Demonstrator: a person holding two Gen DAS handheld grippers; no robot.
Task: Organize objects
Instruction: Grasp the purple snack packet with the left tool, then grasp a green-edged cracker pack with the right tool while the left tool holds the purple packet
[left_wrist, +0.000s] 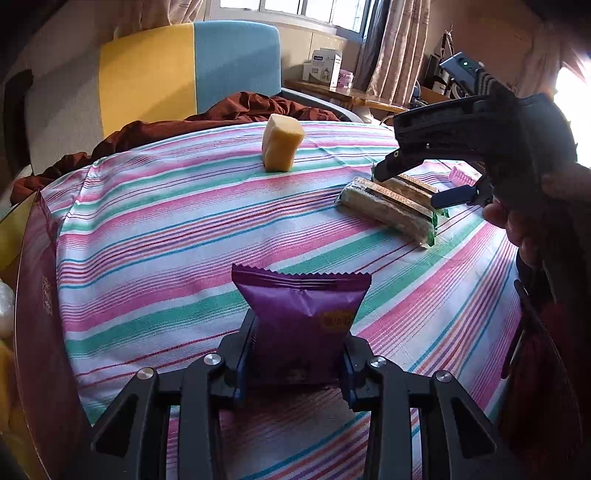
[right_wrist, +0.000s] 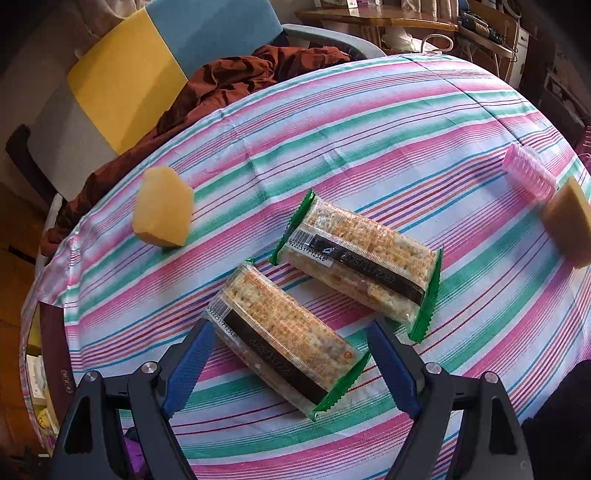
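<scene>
1. While the purple snack packet (left_wrist: 301, 325) is gripped upright between the jaws of the left tool (left_wrist: 299, 363), low over the desk (left_wrist: 155, 236), the right tool (right_wrist: 290, 363) is spread wide and grasps nothing — its blue pads (right_wrist: 188, 363) flank the nearer cracker pack (right_wrist: 284, 339).
2. For a clean pick, the right tool would best be lowered until both pads straddle the pack's long sides, then closed gently; crackers are judged brittle, and the film wrapper may slip.
3. The second cracker pack (right_wrist: 360, 262) lies just beside the first, apart from it, so care is advised that it is not nudged.
4. A yellow block (right_wrist: 162, 206) stands farther back; a pink ribbed object (right_wrist: 528, 171) and a tan piece (right_wrist: 569, 221) lie near the right edge.
5. The desk is covered by a striped cloth in pink, green and white — soft, with slight creases.
6. Behind it, a yellow-and-blue chair (left_wrist: 184, 70) with brown fabric (left_wrist: 236, 110), curtains (left_wrist: 399, 48) and a bright window are seen.
</scene>
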